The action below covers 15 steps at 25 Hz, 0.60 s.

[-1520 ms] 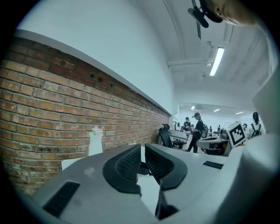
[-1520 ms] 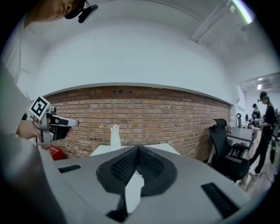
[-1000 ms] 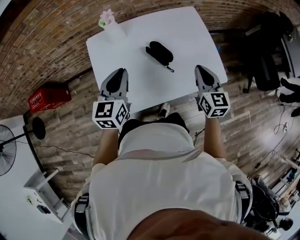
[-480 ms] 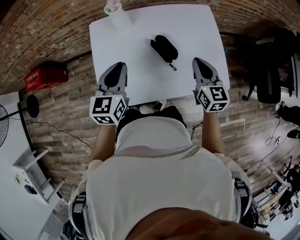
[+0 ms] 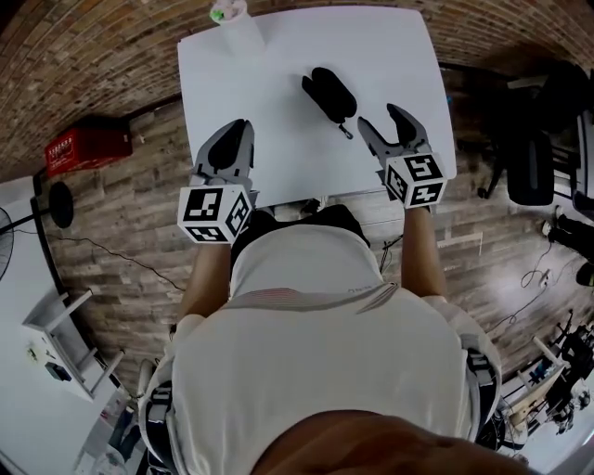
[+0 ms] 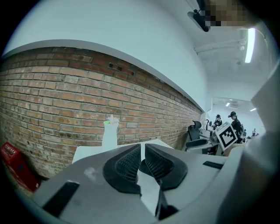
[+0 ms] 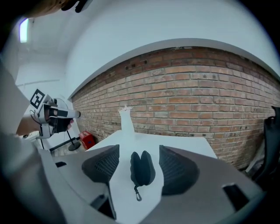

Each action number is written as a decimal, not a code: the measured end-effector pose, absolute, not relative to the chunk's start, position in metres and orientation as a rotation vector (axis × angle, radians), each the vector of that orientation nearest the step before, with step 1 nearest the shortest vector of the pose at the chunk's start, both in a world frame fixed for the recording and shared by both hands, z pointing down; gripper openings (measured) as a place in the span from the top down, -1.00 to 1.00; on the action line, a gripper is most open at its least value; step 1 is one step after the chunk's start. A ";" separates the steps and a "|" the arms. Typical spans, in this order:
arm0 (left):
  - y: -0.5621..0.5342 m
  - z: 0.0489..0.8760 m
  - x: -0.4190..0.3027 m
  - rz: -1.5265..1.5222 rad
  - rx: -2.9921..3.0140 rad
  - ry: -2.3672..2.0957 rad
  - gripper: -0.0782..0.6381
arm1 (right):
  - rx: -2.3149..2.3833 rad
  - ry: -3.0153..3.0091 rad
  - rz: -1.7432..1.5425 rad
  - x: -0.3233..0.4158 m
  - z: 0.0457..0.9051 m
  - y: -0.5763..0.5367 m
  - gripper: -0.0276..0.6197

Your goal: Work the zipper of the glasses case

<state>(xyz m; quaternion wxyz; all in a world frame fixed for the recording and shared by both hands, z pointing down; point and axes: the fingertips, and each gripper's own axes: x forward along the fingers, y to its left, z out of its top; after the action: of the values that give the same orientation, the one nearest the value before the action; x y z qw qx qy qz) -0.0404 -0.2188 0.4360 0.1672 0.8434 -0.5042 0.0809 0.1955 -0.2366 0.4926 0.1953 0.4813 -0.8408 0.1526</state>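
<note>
The black glasses case [image 5: 329, 93] lies zipped on the white table [image 5: 278, 83], its little clip [image 5: 344, 131] pointing toward me. My right gripper [image 5: 380, 118] hovers over the table's near right part, just right of that clip. Its jaws are opening with nothing between them. In the right gripper view the case [image 7: 142, 168] and its clip [image 7: 138, 195] lie straight ahead, beyond the fingers [image 7: 103, 165]. My left gripper [image 5: 238, 130] is shut and empty over the near left edge, well left of the case; its pads [image 6: 129, 162] meet.
A white vase with flowers [image 5: 232, 17] stands at the table's far left corner. On the wooden floor are a red box [image 5: 82, 150] to the left and a black office chair [image 5: 529, 153] to the right. A brick wall runs behind the table.
The right gripper's jaws have spread apart from shut, and it has moved a little forward toward the case's clip. The left gripper has stayed put and shut.
</note>
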 end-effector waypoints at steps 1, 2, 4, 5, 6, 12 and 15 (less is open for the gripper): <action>-0.220 0.437 -0.039 0.231 2.397 -1.433 0.67 | 1.325 -2.349 0.415 0.192 0.497 -0.239 -0.15; -0.221 0.438 -0.038 0.231 2.396 -1.431 0.68 | 1.301 -2.340 0.411 0.189 0.504 -0.241 -0.20; -0.221 0.440 -0.037 0.232 2.390 -1.430 0.67 | 1.241 -2.324 0.436 0.182 0.520 -0.244 -0.36; -0.221 0.442 -0.036 0.235 2.386 -1.428 0.67 | 1.205 -2.315 0.459 0.178 0.530 -0.245 -0.43; -0.221 0.444 -0.036 0.240 2.382 -1.426 0.67 | 1.170 -2.302 0.482 0.174 0.541 -0.246 -0.50; -0.220 0.459 -0.038 0.262 2.344 -1.422 0.67 | 1.024 -2.155 0.525 0.159 0.612 -0.263 -0.78; -0.221 0.466 -0.043 0.269 2.319 -1.433 0.67 | 0.990 -2.084 0.565 0.159 0.646 -0.275 -0.83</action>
<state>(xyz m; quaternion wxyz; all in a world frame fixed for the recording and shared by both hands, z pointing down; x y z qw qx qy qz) -0.0428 -0.2207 0.4660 0.1999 0.8294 -0.5127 0.0963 0.1587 -0.2745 0.6463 0.3736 0.3867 -0.8138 0.2206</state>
